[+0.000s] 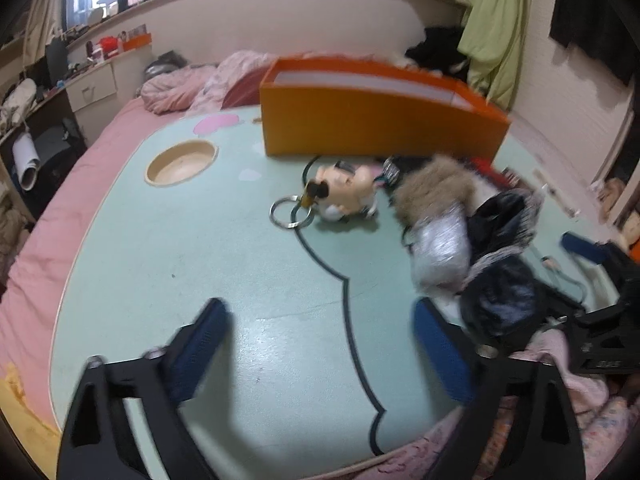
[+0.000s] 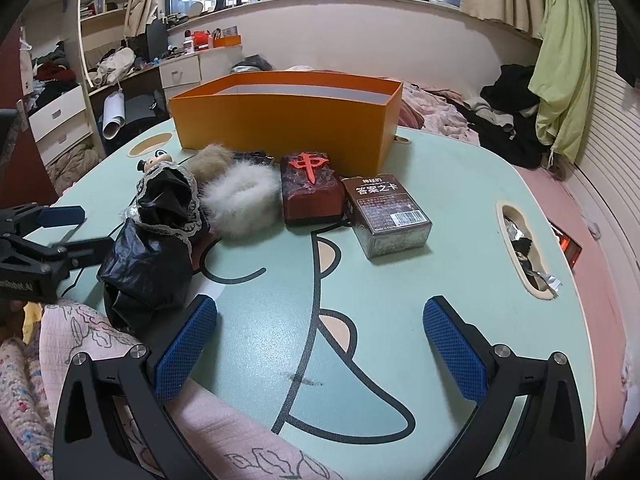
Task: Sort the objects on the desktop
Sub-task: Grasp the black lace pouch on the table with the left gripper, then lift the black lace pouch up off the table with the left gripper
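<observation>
On the mint cartoon lap table (image 2: 460,184) an open orange box (image 2: 288,120) stands at the far side. In front of it lie a small doll keychain (image 1: 348,192) with metal rings (image 1: 290,212), a brown fur piece (image 1: 436,188), a white fluffy piece (image 2: 240,200), a crumpled black bag with lace trim (image 2: 156,248), a red mahjong-tile block (image 2: 312,188) and a dark card box (image 2: 386,216). My left gripper (image 1: 320,320) hangs open over bare table, short of the keychain. My right gripper (image 2: 320,320) is open too, nothing between its blue pads.
The table sits on a pink bed. It has a round recess (image 1: 182,162) at far left and a slot holding foil wrappers (image 2: 524,248) at right. A pink patterned sleeve (image 2: 80,340) lies at the near edge. Desk clutter, drawers and hanging clothes surround the bed.
</observation>
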